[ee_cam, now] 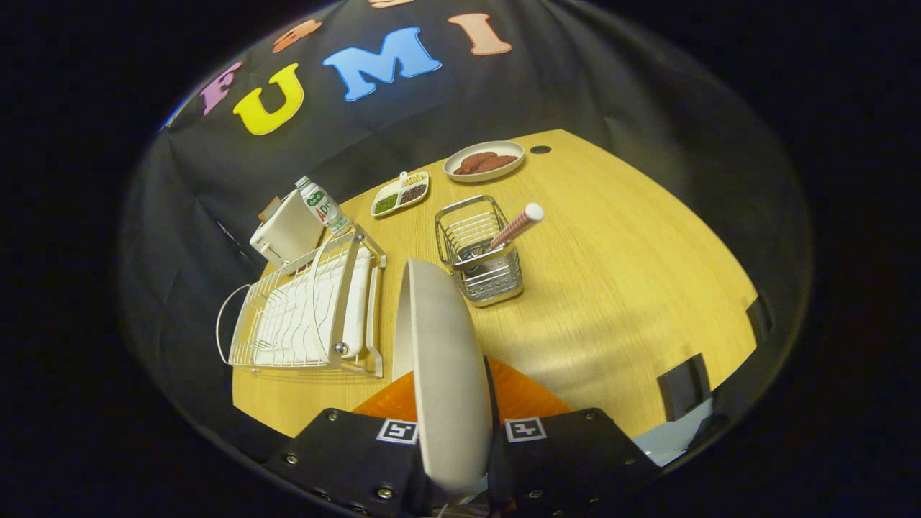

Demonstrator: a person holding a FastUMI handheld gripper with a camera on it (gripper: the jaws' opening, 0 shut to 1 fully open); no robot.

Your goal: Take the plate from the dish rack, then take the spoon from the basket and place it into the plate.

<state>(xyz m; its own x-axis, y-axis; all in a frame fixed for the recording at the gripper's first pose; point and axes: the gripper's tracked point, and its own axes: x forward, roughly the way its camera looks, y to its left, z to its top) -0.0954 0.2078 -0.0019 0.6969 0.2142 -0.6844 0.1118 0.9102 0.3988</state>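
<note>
My gripper (452, 403) is shut on a white plate (439, 360), which stands on edge between the fingers and is lifted above the wooden table (611, 288). The white wire dish rack (309, 316) sits to the left of the plate, with no dish in it. Beyond the plate's top edge stands a metal wire basket (478, 252). A spoon with a red-and-white striped handle (516, 225) leans out of the basket to the right.
A small divided dish of beans (400, 194) and an oval plate of reddish food (483, 161) sit at the far side. A bottle (322, 204) and a white box (288, 230) stand behind the rack. The table's right half is bare wood.
</note>
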